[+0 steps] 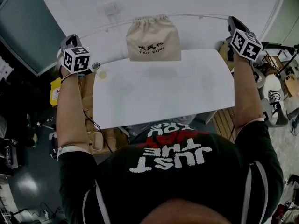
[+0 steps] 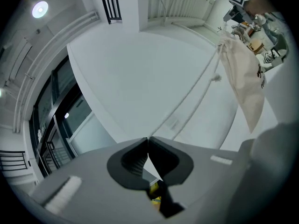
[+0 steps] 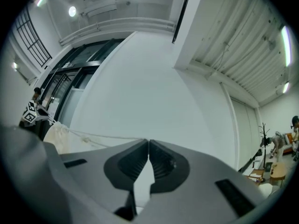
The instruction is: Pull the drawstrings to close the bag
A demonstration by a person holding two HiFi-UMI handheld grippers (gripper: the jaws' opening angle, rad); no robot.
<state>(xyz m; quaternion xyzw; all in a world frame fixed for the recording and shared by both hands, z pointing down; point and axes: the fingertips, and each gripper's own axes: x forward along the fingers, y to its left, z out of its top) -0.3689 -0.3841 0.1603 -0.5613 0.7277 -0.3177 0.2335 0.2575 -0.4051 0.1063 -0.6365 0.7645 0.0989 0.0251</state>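
A beige drawstring bag (image 1: pixel 153 38) printed "Hair Dryer" lies at the far side of the white table (image 1: pixel 163 94), its mouth gathered tight. One drawstring (image 1: pixel 105 28) runs taut from the mouth to my left gripper (image 1: pixel 70 38), another (image 1: pixel 201 17) to my right gripper (image 1: pixel 231 20). In the left gripper view the jaws (image 2: pixel 148 138) are shut on the cord (image 2: pixel 187 97), which leads to the bag (image 2: pixel 243 73). The right gripper (image 3: pixel 148 140) is likewise shut on its cord (image 3: pixel 103 136), with the bag (image 3: pixel 56 134) at the left.
Wooden furniture (image 1: pixel 224 120) shows under the table's near edge at both sides. A yellow object (image 1: pixel 55 91) sits at the left below my left arm. A small pale item (image 1: pixel 101 73) lies on the table near the left gripper. Chairs and clutter (image 1: pixel 280 92) stand at the right.
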